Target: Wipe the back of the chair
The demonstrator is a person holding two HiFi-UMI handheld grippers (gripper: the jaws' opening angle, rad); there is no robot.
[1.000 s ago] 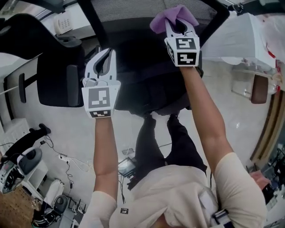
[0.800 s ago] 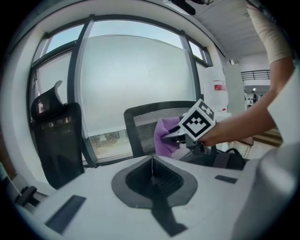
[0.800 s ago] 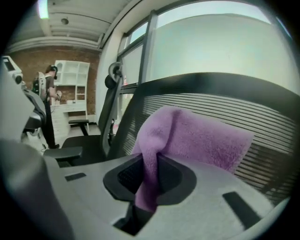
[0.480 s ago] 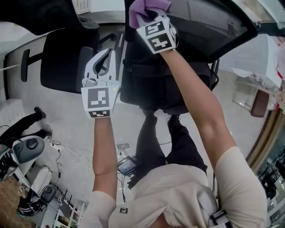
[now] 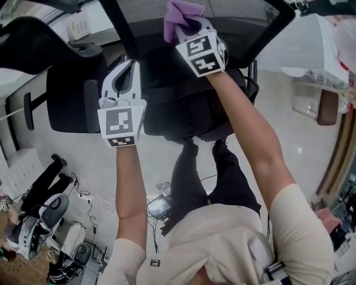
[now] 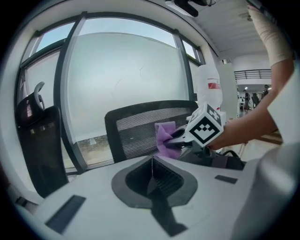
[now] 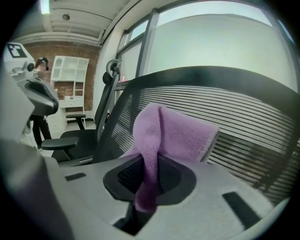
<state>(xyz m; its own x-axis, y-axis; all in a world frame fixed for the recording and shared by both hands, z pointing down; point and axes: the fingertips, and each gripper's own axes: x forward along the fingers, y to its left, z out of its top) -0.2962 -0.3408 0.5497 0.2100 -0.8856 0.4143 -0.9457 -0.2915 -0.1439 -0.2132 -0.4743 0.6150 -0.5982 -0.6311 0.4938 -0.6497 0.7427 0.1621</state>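
The black mesh chair back spans the top of the head view. My right gripper is shut on a purple cloth, which it presses against the mesh left of centre. In the right gripper view the cloth bunches between the jaws in front of the ribbed back. My left gripper hangs lower and to the left, beside the chair, shut with nothing in it. The left gripper view shows the chair back, the cloth and the right gripper's marker cube beyond the left gripper.
A second black chair stands close on the left. The wiped chair's seat lies below the back, near the person's legs. Cables and grey-white devices litter the floor at lower left. A white counter is at right.
My right gripper has carried the cloth leftward across the mesh back, from right of centre to left of centre. The left gripper has stayed almost still.
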